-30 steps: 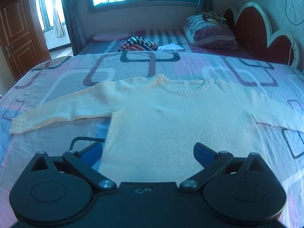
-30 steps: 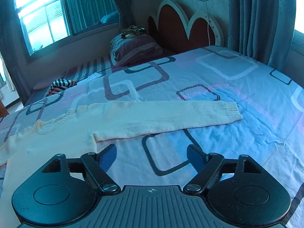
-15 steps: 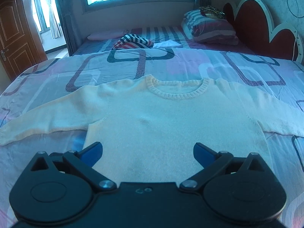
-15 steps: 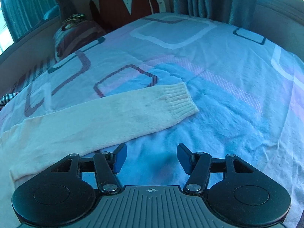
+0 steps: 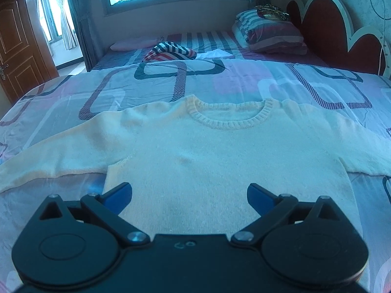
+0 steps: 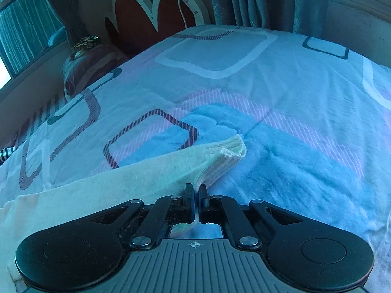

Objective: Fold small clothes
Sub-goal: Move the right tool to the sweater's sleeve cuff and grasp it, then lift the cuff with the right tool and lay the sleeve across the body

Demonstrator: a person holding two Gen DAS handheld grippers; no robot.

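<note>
A cream knit sweater (image 5: 220,161) lies flat on the bed, front up, collar away from me, both sleeves spread sideways. My left gripper (image 5: 189,196) is open and empty, hovering over the sweater's lower body. In the right wrist view the sweater's right sleeve (image 6: 127,180) runs from lower left to its ribbed cuff (image 6: 227,155). My right gripper (image 6: 196,190) is shut on the lower edge of that sleeve just behind the cuff, and the pinched edge is lifted a little off the bedspread.
The bedspread (image 5: 244,83) has a square pattern. A striped garment (image 5: 171,51) and folded quilts (image 5: 271,33) lie at the far side, by a red headboard (image 5: 327,36). A wooden door (image 5: 17,48) stands at left. Curtains (image 6: 266,0) hang beyond the bed.
My right gripper moved in to the sleeve near the cuff and shut on it. My left gripper drifted slightly forward over the sweater body and stayed open.
</note>
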